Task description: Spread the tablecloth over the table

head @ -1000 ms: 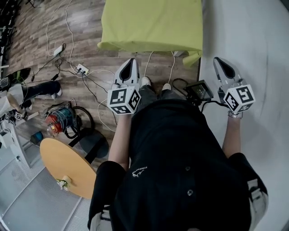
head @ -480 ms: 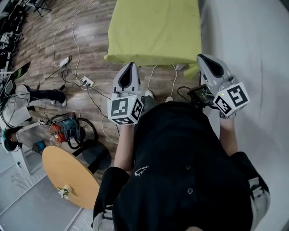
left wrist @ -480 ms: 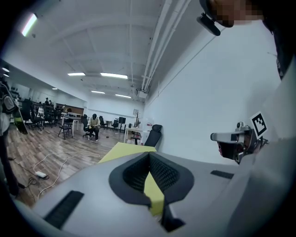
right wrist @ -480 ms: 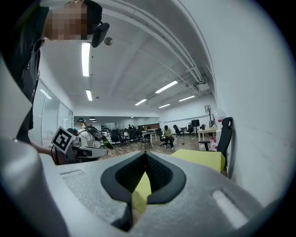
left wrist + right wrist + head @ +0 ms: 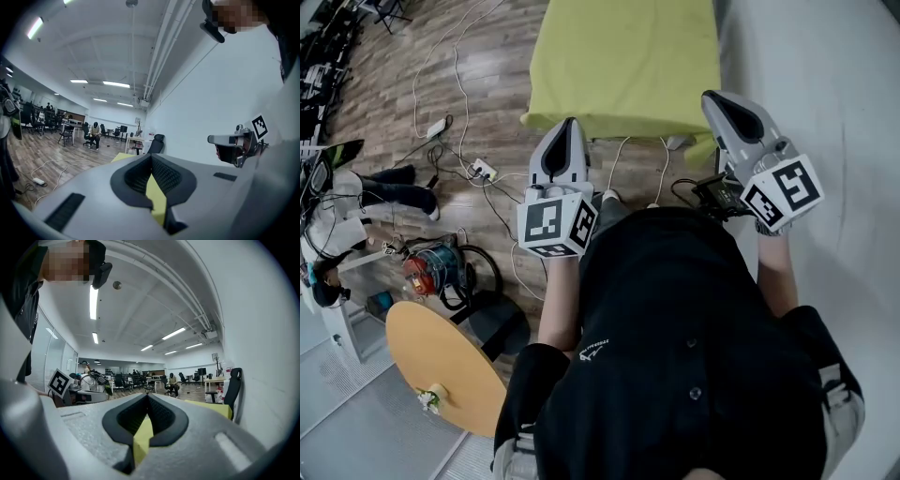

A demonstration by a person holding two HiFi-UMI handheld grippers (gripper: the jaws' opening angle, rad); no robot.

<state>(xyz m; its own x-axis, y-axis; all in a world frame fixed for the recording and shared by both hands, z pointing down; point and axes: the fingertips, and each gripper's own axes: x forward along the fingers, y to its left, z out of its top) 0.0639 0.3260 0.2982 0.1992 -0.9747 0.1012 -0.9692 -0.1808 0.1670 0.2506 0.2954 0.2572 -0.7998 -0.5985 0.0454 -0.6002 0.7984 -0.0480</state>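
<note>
1. My left gripper [image 5: 568,125] is held out at 11 o'clock from my chest, its jaws pressed together with nothing between them.
2. My right gripper [image 5: 713,99] is at 1 o'clock, also closed and empty.
3. The yellow-green tablecloth [image 5: 623,56] lies flat at 12 o'clock. Its near edge hangs down below both gripper tips.
4. Cables [image 5: 459,141] trail across the wood floor [image 5: 384,84] at 10 o'clock.
</note>
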